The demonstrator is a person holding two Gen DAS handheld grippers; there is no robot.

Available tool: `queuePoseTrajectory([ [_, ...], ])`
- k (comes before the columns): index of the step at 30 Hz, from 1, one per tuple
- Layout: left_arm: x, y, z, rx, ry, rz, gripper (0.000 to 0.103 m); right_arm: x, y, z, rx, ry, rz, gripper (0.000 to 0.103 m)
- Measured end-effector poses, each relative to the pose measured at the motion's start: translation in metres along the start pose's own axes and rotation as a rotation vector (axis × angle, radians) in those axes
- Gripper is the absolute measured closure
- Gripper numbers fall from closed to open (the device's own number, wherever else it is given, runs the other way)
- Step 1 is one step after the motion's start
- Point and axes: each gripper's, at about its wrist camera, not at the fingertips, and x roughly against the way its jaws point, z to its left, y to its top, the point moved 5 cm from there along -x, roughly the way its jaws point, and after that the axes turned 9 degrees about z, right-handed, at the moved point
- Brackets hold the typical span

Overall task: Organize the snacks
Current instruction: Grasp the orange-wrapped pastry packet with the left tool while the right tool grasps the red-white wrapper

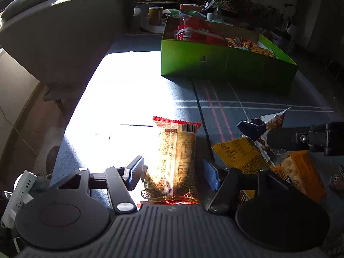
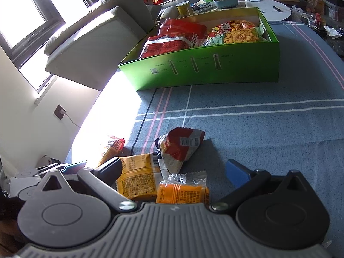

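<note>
The left tongs are seen spread wide around a clear, red-edged snack packet lying flat on the blue-checked counter; the pads stand just beside the packet, and whether they touch it cannot be told; only the left wrist view shows this packet whole, half in a glaring sun patch, while the right wrist view catches just its corner at the far left. To its right a yellow packet and a dark blue packet lie overlapped; the right tongs reach in from the right edge of that view. In the right wrist view the right tongs are held released over an orange packet, with a red-and-white packet just beyond. The green box, already holding red and yellow bags, stands well apart toward the far side; open cloth lies between; a grey sofa borders the counter's left edge.
</note>
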Motion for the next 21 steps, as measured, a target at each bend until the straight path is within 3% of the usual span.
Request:
queuePoseTrajectory([
  [3, -0.002, 0.000, -0.006, -0.047, 0.030, -0.025, 0.048, -0.006, 0.004, 0.003, 0.004, -0.019, 0.009, 0.012],
  [6, -0.001, 0.001, -0.003, -0.043, 0.022, -0.034, 0.065, -0.013, 0.006, 0.003, -0.008, -0.039, 0.023, 0.012],
  [12, 0.002, 0.001, 0.003, 0.000, -0.009, -0.028, 0.067, -0.020, 0.012, 0.008, 0.008, -0.050, 0.015, 0.012],
  [14, 0.005, 0.000, 0.005, 0.008, -0.015, -0.032, 0.067, -0.024, 0.012, 0.008, 0.027, -0.052, 0.032, 0.027],
  [16, 0.008, 0.000, 0.006, 0.014, -0.022, -0.037, 0.067, -0.024, 0.011, 0.007, 0.037, -0.068, 0.014, 0.034],
  [21, 0.018, 0.002, 0.008, 0.027, -0.023, -0.064, 0.067, -0.011, 0.012, 0.008, 0.034, -0.030, -0.036, 0.037],
])
